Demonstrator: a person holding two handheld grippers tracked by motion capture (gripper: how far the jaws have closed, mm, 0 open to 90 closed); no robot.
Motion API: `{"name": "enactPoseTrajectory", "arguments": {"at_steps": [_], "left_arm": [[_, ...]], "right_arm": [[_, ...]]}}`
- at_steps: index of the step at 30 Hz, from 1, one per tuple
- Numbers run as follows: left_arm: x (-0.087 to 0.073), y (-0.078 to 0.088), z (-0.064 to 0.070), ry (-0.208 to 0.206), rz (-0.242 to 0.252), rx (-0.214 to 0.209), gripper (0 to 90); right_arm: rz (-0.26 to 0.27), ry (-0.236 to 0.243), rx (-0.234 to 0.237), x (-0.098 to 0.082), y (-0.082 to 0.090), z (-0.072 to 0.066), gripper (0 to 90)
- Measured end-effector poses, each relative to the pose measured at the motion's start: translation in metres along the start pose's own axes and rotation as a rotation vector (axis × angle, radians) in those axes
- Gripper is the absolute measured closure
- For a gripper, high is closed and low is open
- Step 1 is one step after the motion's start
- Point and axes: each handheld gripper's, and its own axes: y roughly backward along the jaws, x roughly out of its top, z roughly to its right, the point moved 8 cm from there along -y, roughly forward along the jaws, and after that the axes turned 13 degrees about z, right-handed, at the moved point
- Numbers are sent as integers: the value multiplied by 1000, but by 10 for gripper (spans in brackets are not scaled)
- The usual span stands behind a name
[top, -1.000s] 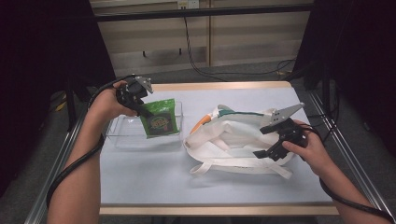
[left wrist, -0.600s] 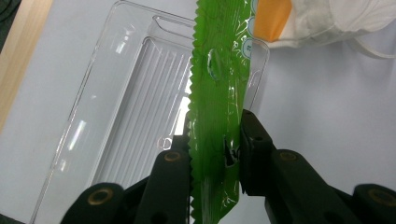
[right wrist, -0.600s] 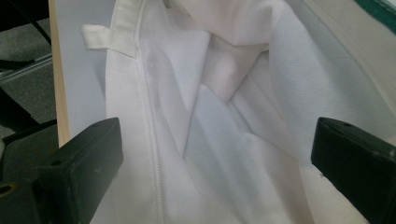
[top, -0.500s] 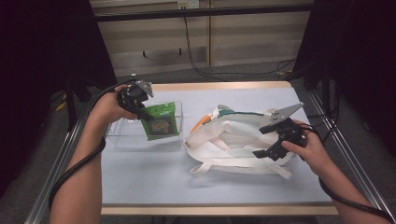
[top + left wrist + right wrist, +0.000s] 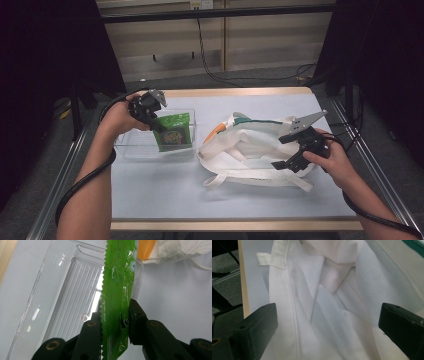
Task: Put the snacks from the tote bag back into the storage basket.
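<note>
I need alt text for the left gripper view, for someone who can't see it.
The left gripper has its black fingers shut on the edge of a green snack packet, held above a clear plastic tray on the pale table. A corner of a white cloth bag shows at top right.

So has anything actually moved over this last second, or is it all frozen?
Almost nothing has changed. The left claw stays clamped on the green packet, holding it upright over the clear plastic tray; if it shifted, it was only slightly. The right claw keeps its jaws open at the white cloth bag, which lies as before.
</note>
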Motion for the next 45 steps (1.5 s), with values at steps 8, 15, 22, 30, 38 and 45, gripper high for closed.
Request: {"name": "enactPoseTrajectory", "arguments": {"at_steps": [8,15,22,30,38,45], "left_arm": [[-2,-3,1,-3,-5,-8,749],[-3,-6,2,1,0,-8,747],[-5,-9,2,4,0,-12,746],[-8,-15,3,7,-4,-18,742],[-8,-15,3,5,1,-19,739],[-9,-16,3,17,12,-19,734]], "right_arm": [[-5,-2,8,-2,-2,0,16],[-4,-2,4,-2,-3,0,16],[-2,-5,10,-3,-4,-1,16],[-3,-9,9,-4,-4,-1,16],[-7,-3,6,-6,-5,0,16],[-6,-6,12,-6,-6,-1,16]]}}
